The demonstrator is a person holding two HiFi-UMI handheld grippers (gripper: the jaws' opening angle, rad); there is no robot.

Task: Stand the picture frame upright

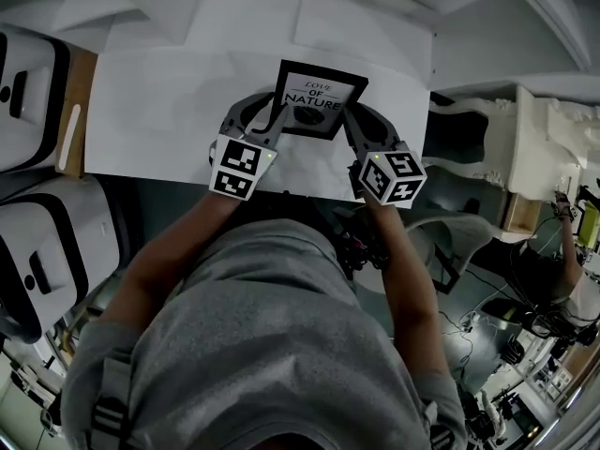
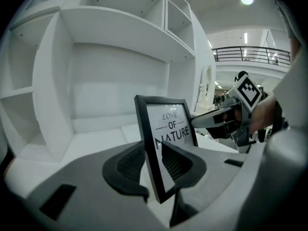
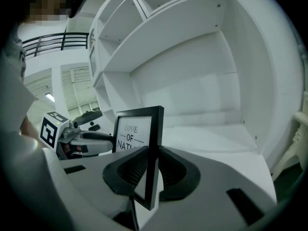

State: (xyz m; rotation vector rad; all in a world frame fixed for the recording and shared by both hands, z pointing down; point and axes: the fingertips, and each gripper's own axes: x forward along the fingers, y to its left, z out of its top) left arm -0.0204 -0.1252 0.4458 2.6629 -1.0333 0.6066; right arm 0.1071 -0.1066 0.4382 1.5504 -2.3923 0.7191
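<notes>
One black picture frame with a white print reading "LOVE OF NATURE" is held between two grippers over the far middle of a white surface. It is steeply raised, with its printed face towards the person. The views do not show whether its bottom edge touches the surface.

The left gripper clamps the frame's left side. In the left gripper view, the left gripper has one dark ribbed pad on the frame's front and the other on its back. The frame's lower corner shows just below the pads.

The right gripper grips the frame's right side in the same way. In the right gripper view, the right gripper has both pads pressed on the frame's edge, one on each face.

Each gripper carries one marker cube, two in all: the left cube and the right cube, both on the near side of the frame. Each gripper view also shows the other gripper across the frame.

A white shelf unit with several open compartments stands behind the frame. In the head view, two white housings with dark trim, one far and one near, sit at the left. The person's two bare forearms reach forward from a grey shirt.
</notes>
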